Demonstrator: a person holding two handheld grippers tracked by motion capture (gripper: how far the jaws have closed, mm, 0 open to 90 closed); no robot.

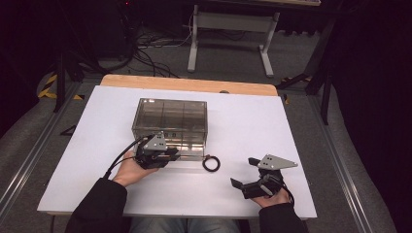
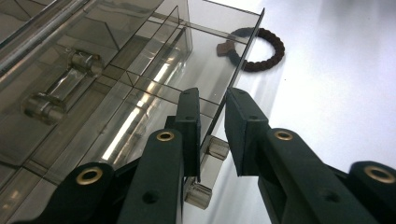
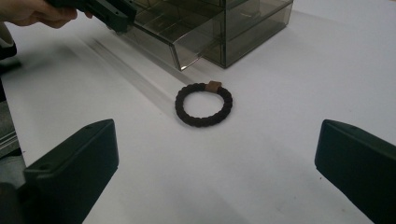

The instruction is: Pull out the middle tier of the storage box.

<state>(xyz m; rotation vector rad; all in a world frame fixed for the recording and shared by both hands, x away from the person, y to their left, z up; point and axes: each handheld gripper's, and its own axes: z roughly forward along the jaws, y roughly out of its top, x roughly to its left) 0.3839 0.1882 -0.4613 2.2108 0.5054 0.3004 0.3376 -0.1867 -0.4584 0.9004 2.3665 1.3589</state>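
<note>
My left gripper (image 2: 212, 126) clamped the drawer (image 2: 140, 88) front, pulling it open.
My right gripper (image 3: 217, 172) hung wide apart; the bracelet (image 3: 203, 104) lay beside the drawer, probably to grasp next.

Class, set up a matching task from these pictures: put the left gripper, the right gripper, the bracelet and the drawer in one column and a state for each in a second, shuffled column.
1. left gripper
2. right gripper
3. bracelet
4. drawer

A. lying flat on the white table
B. jaws wide open, nothing between them
C. pulled partly out of the clear box
D. closed on the drawer's front panel

Pairs: 1-D, 2-B, 3-A, 4-C
</note>
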